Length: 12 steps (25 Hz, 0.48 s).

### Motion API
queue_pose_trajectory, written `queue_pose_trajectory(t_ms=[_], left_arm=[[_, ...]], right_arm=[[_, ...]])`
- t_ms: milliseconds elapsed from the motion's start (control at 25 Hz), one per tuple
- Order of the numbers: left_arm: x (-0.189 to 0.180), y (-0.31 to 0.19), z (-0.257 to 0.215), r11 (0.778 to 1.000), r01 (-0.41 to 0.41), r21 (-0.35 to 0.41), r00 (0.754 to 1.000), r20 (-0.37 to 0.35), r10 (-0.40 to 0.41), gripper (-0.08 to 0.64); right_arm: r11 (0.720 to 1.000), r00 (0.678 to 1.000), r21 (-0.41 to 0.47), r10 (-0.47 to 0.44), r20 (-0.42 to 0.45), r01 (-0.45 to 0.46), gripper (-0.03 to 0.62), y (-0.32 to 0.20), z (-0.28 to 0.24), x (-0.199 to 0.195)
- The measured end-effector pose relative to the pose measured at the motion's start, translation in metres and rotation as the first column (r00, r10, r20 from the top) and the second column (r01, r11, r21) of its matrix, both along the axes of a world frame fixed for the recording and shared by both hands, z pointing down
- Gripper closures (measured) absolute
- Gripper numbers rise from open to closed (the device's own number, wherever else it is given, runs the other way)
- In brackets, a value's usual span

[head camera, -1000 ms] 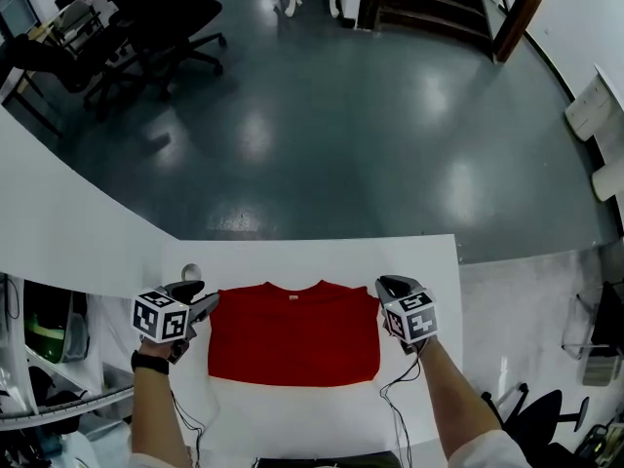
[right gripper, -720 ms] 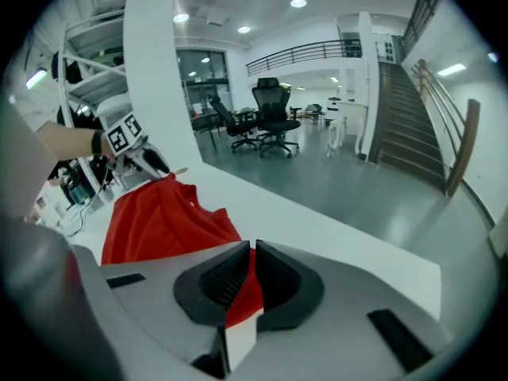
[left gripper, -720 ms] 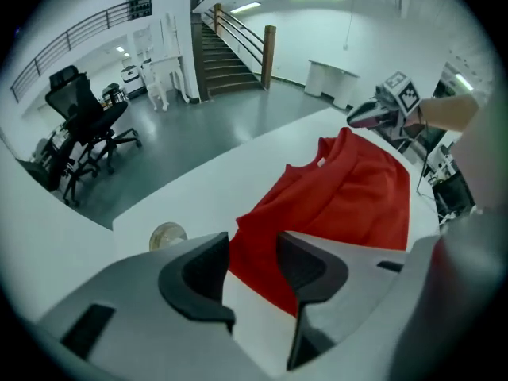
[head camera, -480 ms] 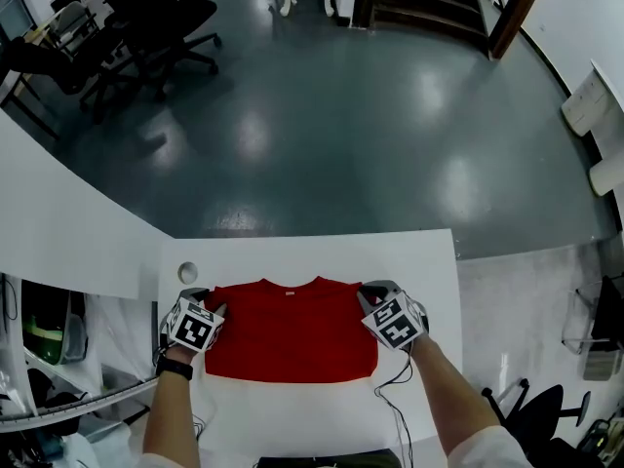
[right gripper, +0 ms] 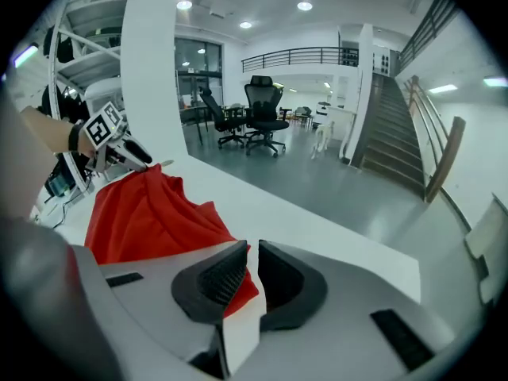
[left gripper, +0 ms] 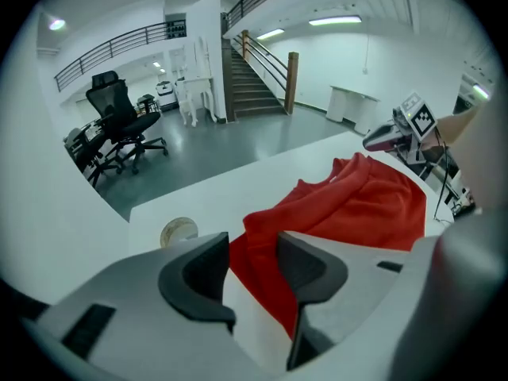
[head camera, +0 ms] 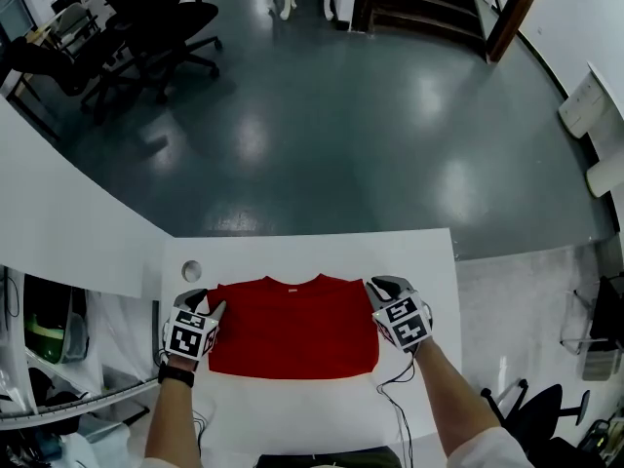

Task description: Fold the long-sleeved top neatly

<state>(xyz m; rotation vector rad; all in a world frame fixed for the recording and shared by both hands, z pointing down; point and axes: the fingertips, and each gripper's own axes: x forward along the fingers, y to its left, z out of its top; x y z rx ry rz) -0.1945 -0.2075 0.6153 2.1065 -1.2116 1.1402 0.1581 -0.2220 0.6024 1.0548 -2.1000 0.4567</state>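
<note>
Red long-sleeved top (head camera: pixel 292 325) lies folded into a flat rectangle on a white table (head camera: pixel 322 252), with its collar on the far side from the person. A small pale roll (head camera: pixel 191 271) sits on the table just beyond the top's far left corner, apart from the cloth.

The left gripper (head camera: pixel 205 303) is at the top's left edge. Its jaws stand well apart with the bunched red edge lying between them, and the pads do not press on it. The right gripper (head camera: pixel 378 289) is at the far right corner. Its jaws have just been opening and are now a narrow slit apart, with a corner of red cloth showing at the foot of one pad.

Thin cables (head camera: pixel 395 398) trail over the table under the right forearm. Beyond the table is a shiny grey floor (head camera: pixel 322 135), with black office chairs (head camera: pixel 156 18) at far left and a staircase (head camera: pixel 429 8) at the far end.
</note>
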Motion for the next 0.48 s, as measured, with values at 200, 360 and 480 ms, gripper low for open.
queue_pose_trajectory(t_ms=[200, 360, 480], left_arm=[[-0.003, 0.024, -0.007, 1.0, 0.014, 0.011, 0.999, -0.05, -0.013, 0.374], [-0.008, 0.05, -0.007, 1.0, 0.015, 0.002, 0.996, -0.088, -0.014, 0.376], [-0.012, 0.066, -0.007, 0.999, 0.036, 0.007, 0.992, -0.124, -0.035, 0.379]], right_arm=[[0.998, 0.996, -0.039, 0.053, 0.074, -0.051, 0.534, 0.028, -0.008, 0.001], [0.995, 0.993, -0.072, 0.075, 0.088, -0.069, 0.532, 0.065, -0.006, 0.004], [0.993, 0.989, -0.049, 0.115, 0.088, -0.111, 0.54, 0.078, -0.009, 0.009]])
